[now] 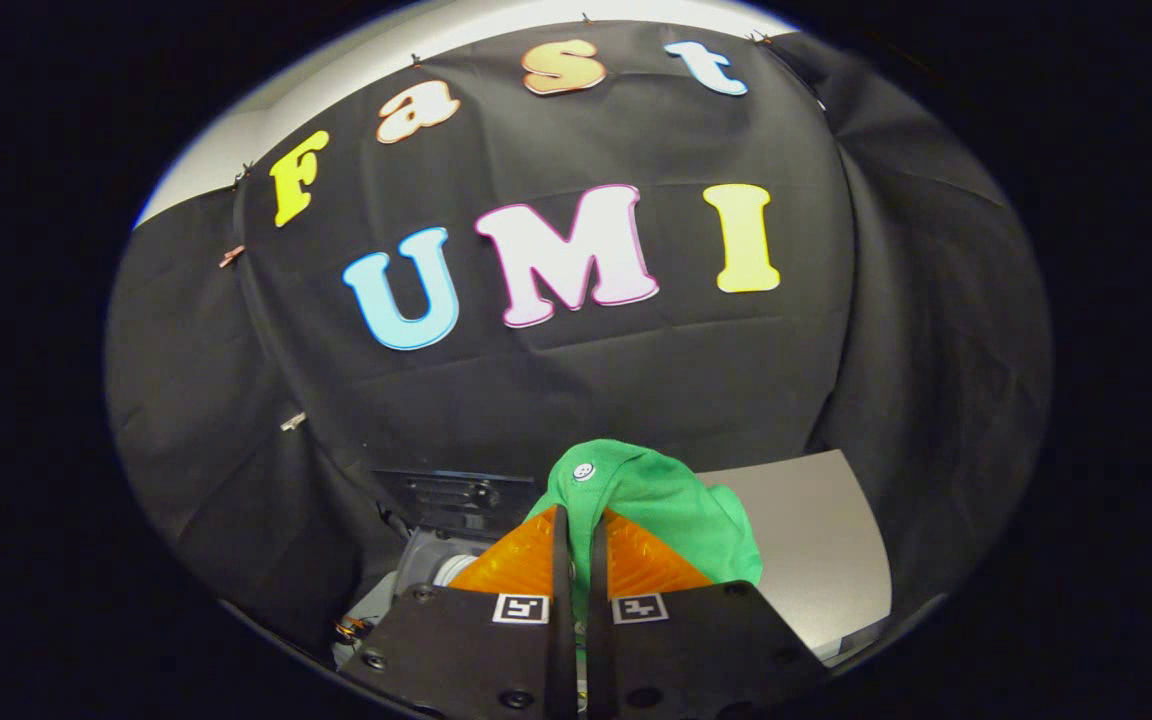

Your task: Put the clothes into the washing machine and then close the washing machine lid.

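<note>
Item one, the gripper (577, 525): we log its jaws drawn nearly together, a narrow slit left between them, and a fold of cloth pinched in that slit so that both fingers (526, 560) press on it. Each finger carries a small square marker near its base.

Item two, the green garment (656, 500): we record it clamped in the jaws and lifted, bunched into a rounded heap that rises just ahead of and above the fingertips and spills to the right-hand side of them. A small pale button (584, 471) sits on the cloth near the top of the heap.

Item three, the washing machine (446, 560): we note a pale grey body below and to the left of the fingers, with a rounded light-coloured part showing just beside the left finger. A dark panel (456, 492) stands behind it. We cannot tell from here how far the drum opening extends.

Item four, the washing machine lid (816, 540): a flat grey panel beyond and to the right of the garment, tilted upward; the garment overlaps its left edge.

Item five, the booth wall (736, 380): black cloth, creased, hanging behind all of the above.
</note>
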`<state>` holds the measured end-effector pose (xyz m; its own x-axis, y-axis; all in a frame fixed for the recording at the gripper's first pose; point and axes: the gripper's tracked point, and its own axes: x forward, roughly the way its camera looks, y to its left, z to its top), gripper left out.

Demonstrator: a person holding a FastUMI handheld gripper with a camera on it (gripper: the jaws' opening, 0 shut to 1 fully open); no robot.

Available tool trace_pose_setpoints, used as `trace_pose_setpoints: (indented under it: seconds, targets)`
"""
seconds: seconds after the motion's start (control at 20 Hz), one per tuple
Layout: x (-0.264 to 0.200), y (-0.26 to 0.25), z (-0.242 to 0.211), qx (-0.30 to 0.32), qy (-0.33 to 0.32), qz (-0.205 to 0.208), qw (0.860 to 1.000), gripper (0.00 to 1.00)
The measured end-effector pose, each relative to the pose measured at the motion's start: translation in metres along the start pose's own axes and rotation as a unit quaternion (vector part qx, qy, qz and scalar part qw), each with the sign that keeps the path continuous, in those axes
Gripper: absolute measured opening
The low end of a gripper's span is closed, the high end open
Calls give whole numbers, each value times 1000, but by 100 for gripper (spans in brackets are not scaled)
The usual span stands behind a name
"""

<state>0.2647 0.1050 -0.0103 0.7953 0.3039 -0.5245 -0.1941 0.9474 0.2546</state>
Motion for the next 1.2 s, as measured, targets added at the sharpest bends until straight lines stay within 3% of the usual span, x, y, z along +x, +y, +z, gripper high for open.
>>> trace_pose_setpoints:
  seconds: [0.3, 0.6, 1.2]
  targets:
    - [28, 100, -20, -9, 24, 48, 998, 8]
    - [66, 177, -56, -22, 50, 72, 996, 8]
    - [164, 232, -173, -52, 113, 61, 990, 8]
